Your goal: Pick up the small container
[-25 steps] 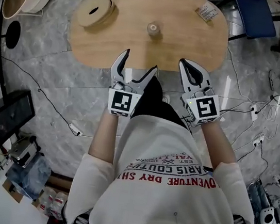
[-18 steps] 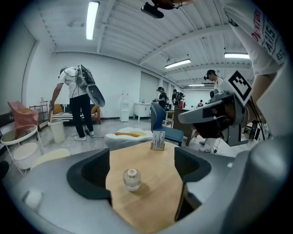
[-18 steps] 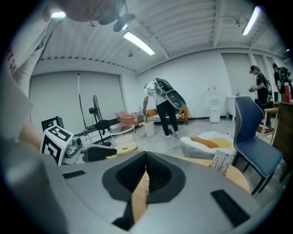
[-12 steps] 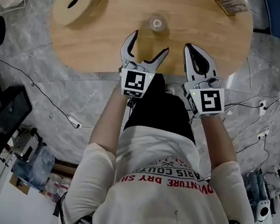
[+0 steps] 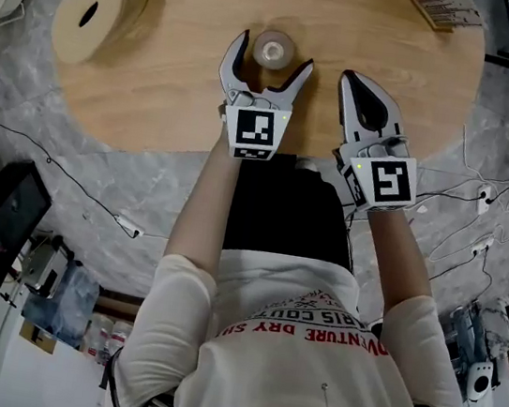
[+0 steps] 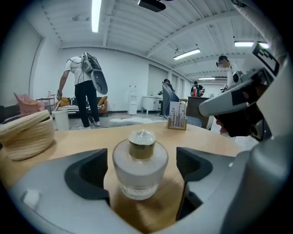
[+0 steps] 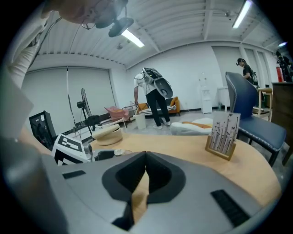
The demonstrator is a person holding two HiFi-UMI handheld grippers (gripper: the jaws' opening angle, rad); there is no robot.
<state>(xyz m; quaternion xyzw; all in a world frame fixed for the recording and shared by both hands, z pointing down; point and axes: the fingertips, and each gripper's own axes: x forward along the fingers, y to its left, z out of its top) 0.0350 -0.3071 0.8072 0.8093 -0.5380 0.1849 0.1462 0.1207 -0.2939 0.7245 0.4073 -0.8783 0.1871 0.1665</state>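
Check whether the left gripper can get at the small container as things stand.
Probably yes: the left gripper's jaws stand wide apart either side of the small container, with nothing between and the pads not touching it.

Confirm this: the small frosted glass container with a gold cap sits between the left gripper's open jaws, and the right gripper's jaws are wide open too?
No: the right gripper has its jaws shut, as the right gripper view shows; the rest is right.
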